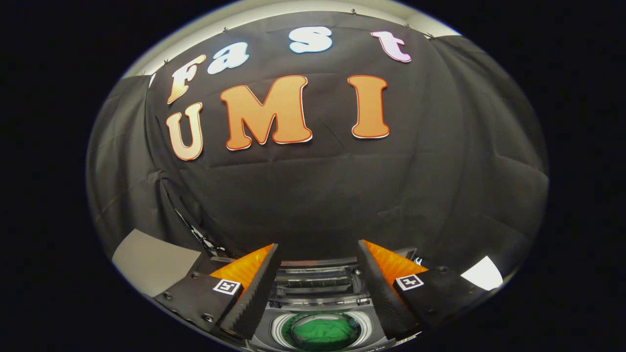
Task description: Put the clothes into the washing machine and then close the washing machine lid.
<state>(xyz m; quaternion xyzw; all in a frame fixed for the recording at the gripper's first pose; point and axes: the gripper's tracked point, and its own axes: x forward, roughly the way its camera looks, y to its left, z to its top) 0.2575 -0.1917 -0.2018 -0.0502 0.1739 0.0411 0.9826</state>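
Below and between my fingers I look down on a small grey washing machine point(318, 298) with its round drum open. Green clothes point(324, 332) lie inside the drum. The lid point(315, 278) stands raised at the back of the machine, just beyond the drum opening. My gripper point(318, 252) hovers above the machine, open, with nothing between its fingers.
The black cloth wall point(318, 195) hangs right behind the machine. A grey surface point(151, 261) shows beyond the left finger and a small white patch point(484, 274) beyond the right finger. Cables point(200, 237) run down the wall at the left.
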